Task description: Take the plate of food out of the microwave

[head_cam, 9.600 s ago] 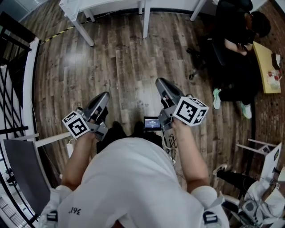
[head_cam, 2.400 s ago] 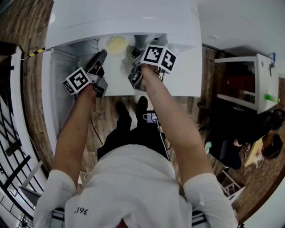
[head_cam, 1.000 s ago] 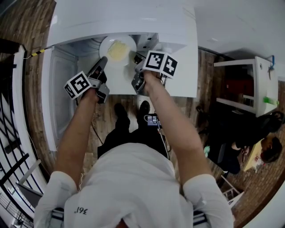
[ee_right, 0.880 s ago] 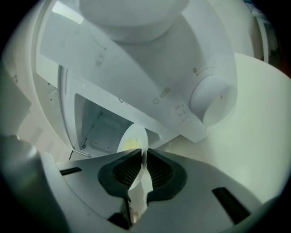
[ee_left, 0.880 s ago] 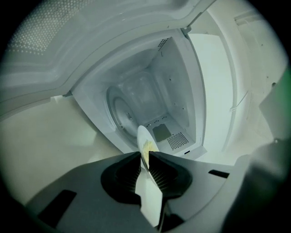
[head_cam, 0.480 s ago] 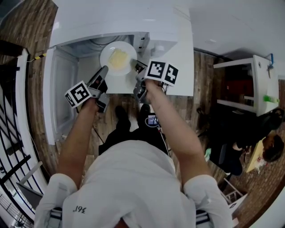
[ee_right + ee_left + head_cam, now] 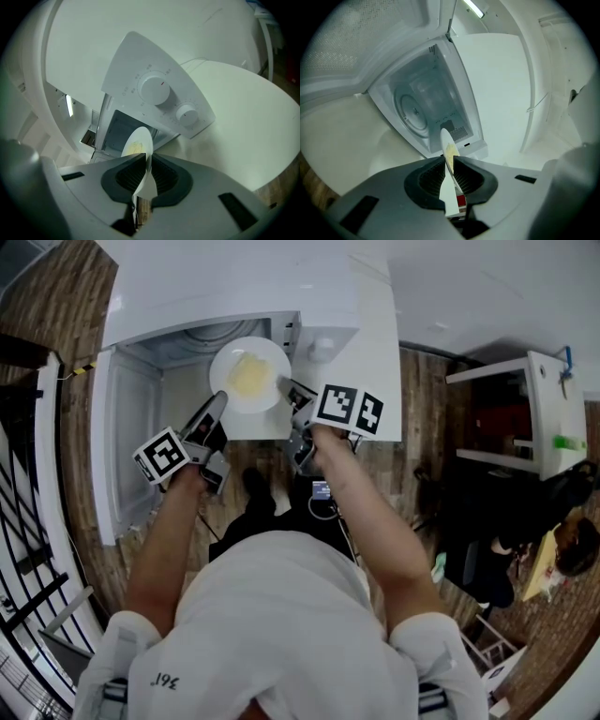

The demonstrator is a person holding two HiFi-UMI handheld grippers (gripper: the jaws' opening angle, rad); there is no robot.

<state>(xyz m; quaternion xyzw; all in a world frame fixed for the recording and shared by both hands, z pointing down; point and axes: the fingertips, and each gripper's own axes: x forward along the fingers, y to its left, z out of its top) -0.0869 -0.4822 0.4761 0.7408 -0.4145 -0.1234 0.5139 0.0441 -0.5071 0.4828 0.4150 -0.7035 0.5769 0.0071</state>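
Observation:
A white plate [image 7: 249, 376] with a heap of yellow food is held level between both grippers, just in front of the open microwave [image 7: 234, 287]. My left gripper [image 7: 218, 401] is shut on the plate's left rim, my right gripper [image 7: 285, 387] on its right rim. In the left gripper view the plate [image 7: 449, 154] stands edge-on between the ribbed pads of the left gripper [image 7: 449, 163], with the empty cavity and turntable [image 7: 413, 110] behind it. In the right gripper view the plate [image 7: 138, 144] sits in the right gripper [image 7: 146, 165], below the microwave's two knobs [image 7: 155, 89].
The microwave door [image 7: 127, 442] hangs open on the left. The microwave stands on a white counter [image 7: 375, 381]. A white shelf unit [image 7: 534, 418] and a seated person [image 7: 562, 554] are off to the right. A black railing [image 7: 28, 521] runs along the left over wooden floor.
Both grippers have drawn back toward me and risen with the plate. The plate has come out from under the microwave's top and now shows whole in front of the opening.

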